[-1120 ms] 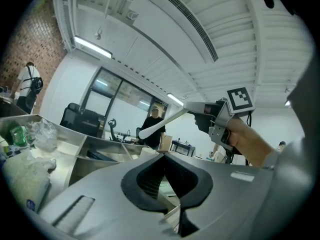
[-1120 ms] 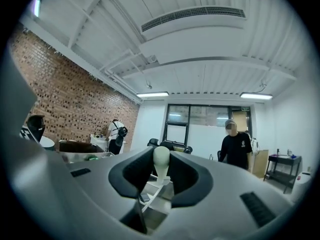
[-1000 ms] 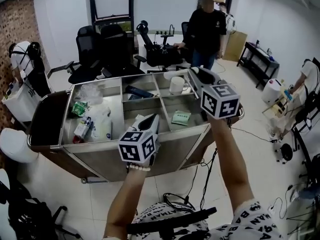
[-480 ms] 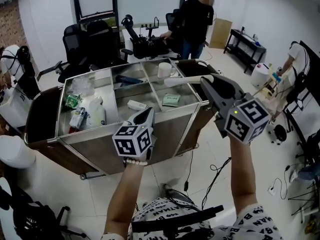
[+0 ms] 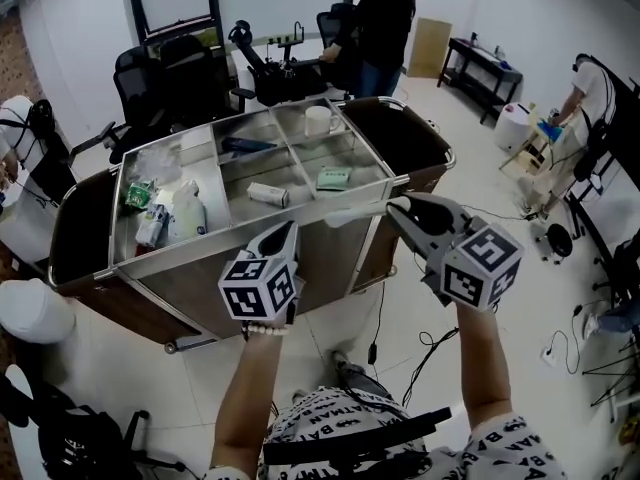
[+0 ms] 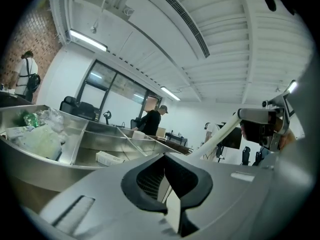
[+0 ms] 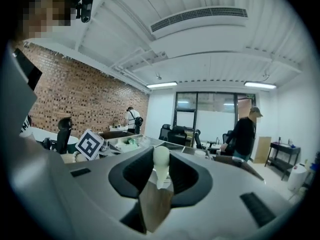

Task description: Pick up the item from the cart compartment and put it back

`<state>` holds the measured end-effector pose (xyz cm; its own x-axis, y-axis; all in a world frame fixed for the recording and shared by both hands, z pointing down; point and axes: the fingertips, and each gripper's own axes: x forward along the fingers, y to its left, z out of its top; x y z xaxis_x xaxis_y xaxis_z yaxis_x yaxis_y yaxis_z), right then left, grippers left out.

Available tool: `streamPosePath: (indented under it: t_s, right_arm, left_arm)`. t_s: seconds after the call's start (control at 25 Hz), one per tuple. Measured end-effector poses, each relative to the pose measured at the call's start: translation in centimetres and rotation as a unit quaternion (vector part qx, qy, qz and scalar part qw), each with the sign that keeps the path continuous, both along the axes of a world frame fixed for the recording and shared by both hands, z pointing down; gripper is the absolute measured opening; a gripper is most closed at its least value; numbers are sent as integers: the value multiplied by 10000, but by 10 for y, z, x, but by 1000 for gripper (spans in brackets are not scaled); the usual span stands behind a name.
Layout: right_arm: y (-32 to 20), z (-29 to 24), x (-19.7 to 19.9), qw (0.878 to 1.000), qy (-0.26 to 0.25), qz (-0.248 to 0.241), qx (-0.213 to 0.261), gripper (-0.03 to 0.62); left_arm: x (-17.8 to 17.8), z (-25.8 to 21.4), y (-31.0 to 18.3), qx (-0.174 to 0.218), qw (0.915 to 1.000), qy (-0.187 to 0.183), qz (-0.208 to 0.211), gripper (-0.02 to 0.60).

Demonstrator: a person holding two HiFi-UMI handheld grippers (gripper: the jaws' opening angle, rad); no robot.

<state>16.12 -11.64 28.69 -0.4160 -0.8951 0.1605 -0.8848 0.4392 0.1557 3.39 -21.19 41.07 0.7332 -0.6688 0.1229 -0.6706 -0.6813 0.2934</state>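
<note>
Right tool [image 5: 397, 207] is clenched on a long white tube [image 5: 355, 214]. The tube is held roughly level at the near corner of the steel cart [image 5: 190, 293], outside its compartments. Left tool [image 5: 289, 228] hangs close by the cart's front wall, jaws pressed together, nothing in them.
</note>
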Motion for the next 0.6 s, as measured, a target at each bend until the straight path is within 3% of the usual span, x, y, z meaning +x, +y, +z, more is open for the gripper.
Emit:
streamPosePath:
  t_s: [0.6]
  right_arm:
    - [-5,161,-18,9889,-476,246,-1387,104]
  left_arm:
    - [-20,35,41,-10,9997,-211,-128,0]
